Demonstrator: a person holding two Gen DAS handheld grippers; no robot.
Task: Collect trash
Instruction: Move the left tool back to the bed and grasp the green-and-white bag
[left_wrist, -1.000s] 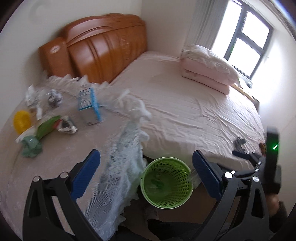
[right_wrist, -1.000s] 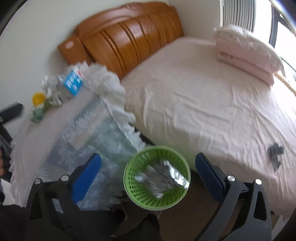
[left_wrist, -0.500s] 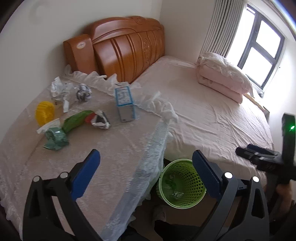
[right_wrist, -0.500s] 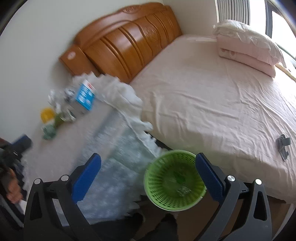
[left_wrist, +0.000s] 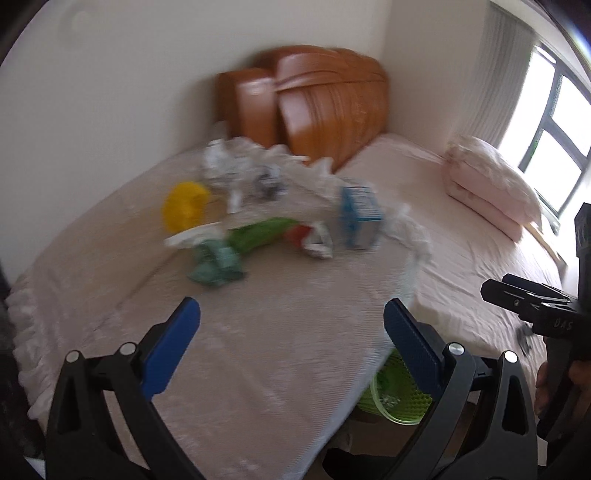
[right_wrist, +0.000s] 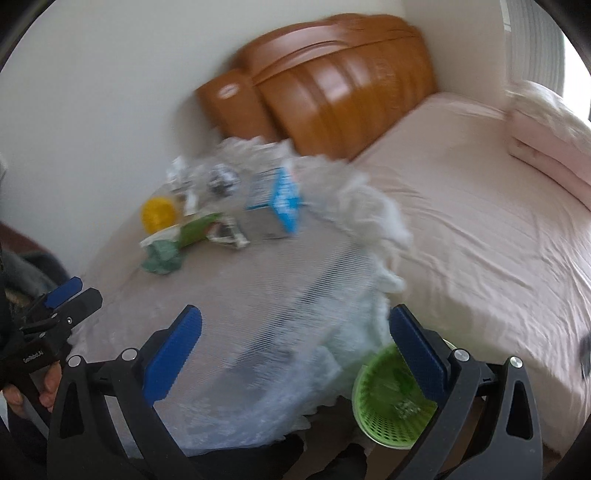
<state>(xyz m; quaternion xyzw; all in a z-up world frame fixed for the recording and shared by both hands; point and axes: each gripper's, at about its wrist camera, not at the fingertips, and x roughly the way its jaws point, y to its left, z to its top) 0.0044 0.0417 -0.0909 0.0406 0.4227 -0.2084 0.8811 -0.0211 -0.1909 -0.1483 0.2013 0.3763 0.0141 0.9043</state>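
Observation:
Trash lies on a table covered with a lace cloth: a blue-and-white carton, a green wrapper, crumpled foil, a teal crumpled piece, a yellow round item and clear plastic wraps. The carton and green wrapper also show in the right wrist view. A green mesh bin stands on the floor by the table, with scraps inside. My left gripper is open and empty over the table. My right gripper is open and empty above the table edge.
A bed with a pink sheet lies to the right, with a pillow and a wooden headboard. A small dark object lies on the bed. A window is at far right. Both views are motion-blurred.
Both grippers have swung left from over the bin toward the table. The foil piece seen falling into the bin a second ago now lies inside. Both stay open.

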